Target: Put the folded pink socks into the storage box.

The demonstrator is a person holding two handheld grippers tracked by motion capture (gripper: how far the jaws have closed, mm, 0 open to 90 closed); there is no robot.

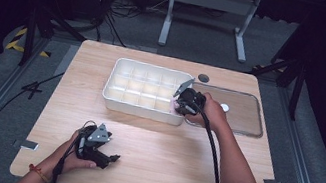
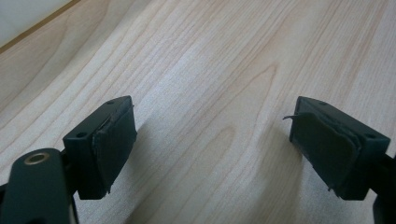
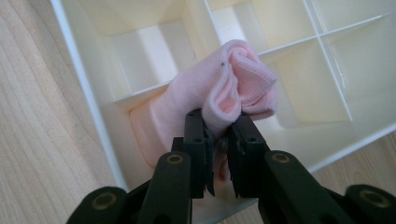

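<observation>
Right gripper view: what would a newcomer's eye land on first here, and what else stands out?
A rolled pink cloth pinched in the right gripper, over a corner compartment of the white divided tray. The tray's clear lid lies just to its right. The left gripper rests open on the bare wooden table.
</observation>
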